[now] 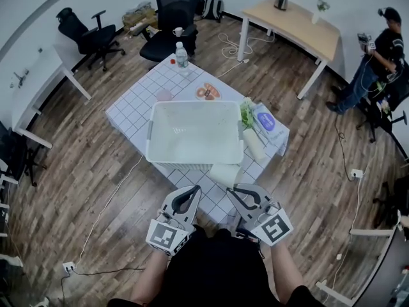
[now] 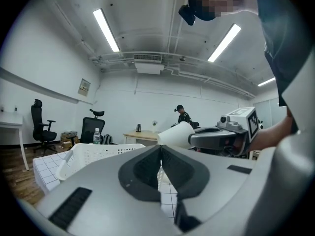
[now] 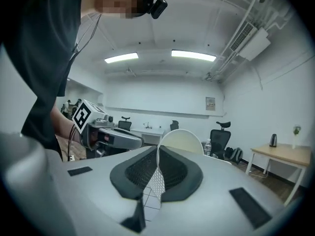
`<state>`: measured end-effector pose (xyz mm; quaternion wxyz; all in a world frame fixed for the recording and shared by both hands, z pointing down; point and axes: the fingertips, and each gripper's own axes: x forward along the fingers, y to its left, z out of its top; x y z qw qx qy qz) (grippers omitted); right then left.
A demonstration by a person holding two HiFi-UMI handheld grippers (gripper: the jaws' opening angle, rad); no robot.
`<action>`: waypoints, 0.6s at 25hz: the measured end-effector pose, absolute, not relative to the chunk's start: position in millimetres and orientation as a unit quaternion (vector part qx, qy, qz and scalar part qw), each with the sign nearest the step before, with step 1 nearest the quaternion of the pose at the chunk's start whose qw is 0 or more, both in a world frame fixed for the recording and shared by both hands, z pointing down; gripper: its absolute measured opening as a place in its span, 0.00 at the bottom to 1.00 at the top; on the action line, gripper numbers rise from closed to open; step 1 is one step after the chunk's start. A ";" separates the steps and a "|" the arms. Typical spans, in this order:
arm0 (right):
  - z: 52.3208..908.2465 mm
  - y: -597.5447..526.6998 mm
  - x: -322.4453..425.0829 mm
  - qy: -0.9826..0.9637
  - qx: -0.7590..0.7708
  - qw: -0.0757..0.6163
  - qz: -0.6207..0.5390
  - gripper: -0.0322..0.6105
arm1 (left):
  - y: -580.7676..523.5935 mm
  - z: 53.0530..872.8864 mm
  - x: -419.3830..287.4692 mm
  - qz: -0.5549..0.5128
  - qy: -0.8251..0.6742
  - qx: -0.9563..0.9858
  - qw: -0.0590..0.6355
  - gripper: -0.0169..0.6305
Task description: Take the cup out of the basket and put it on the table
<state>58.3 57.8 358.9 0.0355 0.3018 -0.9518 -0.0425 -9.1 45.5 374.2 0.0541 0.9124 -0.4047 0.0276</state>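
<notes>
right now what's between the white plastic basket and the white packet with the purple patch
A green leafy bunch lies there; the head view shows it.

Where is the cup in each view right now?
Head view: cup at lower centre, at the tip of the right gripper.
Left gripper view: cup at centre right, on its side at that gripper's tip.
Right gripper view: cup at centre, its wall pinched between the jaws.
Shared landmark: water bottle.

The grey left gripper [image 2: 160,150] has its jaws pressed together on nothing. Beyond, the right gripper [image 2: 195,139] pinches a white paper cup [image 2: 176,134], right of a white perforated plastic basket [image 2: 93,157].
</notes>
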 end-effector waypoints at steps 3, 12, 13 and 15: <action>363.2 68.0 57.3 -0.958 0.284 0.022 -0.028 0.10 | 50.4 373.6 -9.3 0.031 -0.404 0.913 0.052 0.04; 368.6 79.5 61.5 -0.960 0.279 0.013 0.000 0.10 | 60.4 378.7 -10.8 0.034 -0.404 0.912 0.058 0.04; 368.0 80.0 62.4 -0.960 0.281 0.011 0.001 0.10 | 61.4 378.8 -10.0 0.034 -0.403 0.913 0.057 0.04; 366.5 80.6 63.4 -0.959 0.282 0.008 0.002 0.10 | 63.2 379.0 -8.8 0.035 -0.400 0.914 0.057 0.04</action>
